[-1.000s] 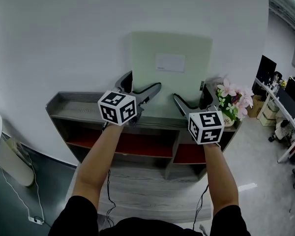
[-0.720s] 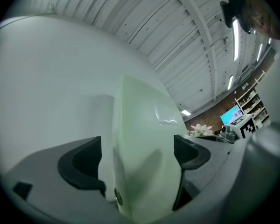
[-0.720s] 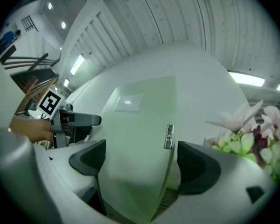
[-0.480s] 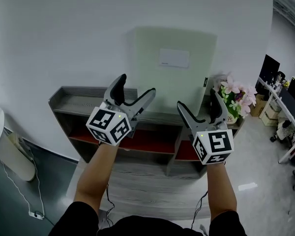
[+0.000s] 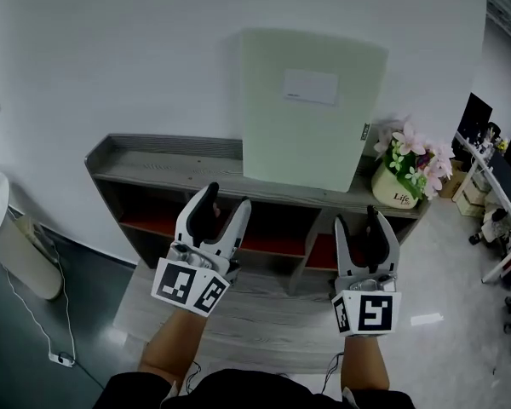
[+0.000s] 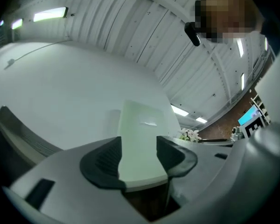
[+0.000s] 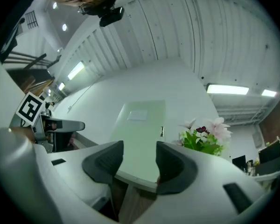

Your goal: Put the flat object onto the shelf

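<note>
A pale green flat board (image 5: 311, 109) with a white label stands upright on the grey wooden shelf (image 5: 162, 164), leaning against the white wall. It also shows in the left gripper view as the board (image 6: 142, 139) and in the right gripper view as the board (image 7: 140, 134). My left gripper (image 5: 220, 216) and right gripper (image 5: 364, 233) hang in front of the shelf, well below the board and apart from it. Both sets of jaws are closing with nothing between them.
A pot of pink and white flowers (image 5: 406, 173) stands on the shelf's right end, close to the board. Red-lined lower compartments (image 5: 264, 233) lie behind the grippers. A white bin (image 5: 13, 262) stands on the floor at left; desks fill the room's right side.
Both grippers let go of the board's lower edge and drew back and down from the shelf. Their jaws have narrowed. The board stays upright against the wall.
</note>
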`<state>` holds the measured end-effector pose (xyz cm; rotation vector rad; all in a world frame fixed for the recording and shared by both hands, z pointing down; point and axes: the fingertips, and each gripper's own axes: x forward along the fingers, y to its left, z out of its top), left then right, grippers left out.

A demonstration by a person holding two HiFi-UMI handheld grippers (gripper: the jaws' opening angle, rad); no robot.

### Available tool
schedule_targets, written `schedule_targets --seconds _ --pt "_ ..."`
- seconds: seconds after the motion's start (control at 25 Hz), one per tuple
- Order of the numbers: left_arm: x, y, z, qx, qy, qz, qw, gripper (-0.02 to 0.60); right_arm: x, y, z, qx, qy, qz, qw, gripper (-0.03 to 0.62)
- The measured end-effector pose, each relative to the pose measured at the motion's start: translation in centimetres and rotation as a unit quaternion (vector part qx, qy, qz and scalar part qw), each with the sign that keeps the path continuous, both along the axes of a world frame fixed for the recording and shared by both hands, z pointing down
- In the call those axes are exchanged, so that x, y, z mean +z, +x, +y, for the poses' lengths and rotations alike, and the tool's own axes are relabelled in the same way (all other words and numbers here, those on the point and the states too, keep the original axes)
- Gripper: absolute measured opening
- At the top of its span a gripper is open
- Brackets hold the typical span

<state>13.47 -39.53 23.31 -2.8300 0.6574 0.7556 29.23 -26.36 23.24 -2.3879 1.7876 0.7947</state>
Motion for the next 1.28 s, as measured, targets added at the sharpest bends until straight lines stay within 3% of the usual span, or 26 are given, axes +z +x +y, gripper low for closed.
schedule_targets --seconds 0.2,0.36,0.68,0.88,1.28 --pt "2.3 -0.5 0.5 -0.028 -0.012 -0.017 0.9994 0.077 2.1 -0.7 0.8 0.013 -0.016 0.009 1.0 0.087" --pt "4.6 -0.5 0.7 -0.05 -0.019 -0.037 0.9979 0.017 4.4 -0.8 0.4 0.006 -0.035 -0.012 0.999 0.03" --pt "9.0 0.7 1.6 -0.052 -0.037 -0.097 0.9932 0.008 7.3 -1.1 0.0 0.006 -0.064 -0.03 0.997 0.026" --pt "10.0 0.9 1.8 -0.054 -0.046 -0.109 0.9915 0.008 8.0 -1.2 0.2 0.002 -0.066 -0.036 0.997 0.025" --pt "9.9 1.1 3.5 -0.064 -0.024 -0.115 0.991 0.008 8.4 -1.7 0.5 -0.008 -0.067 -0.035 0.997 0.023"
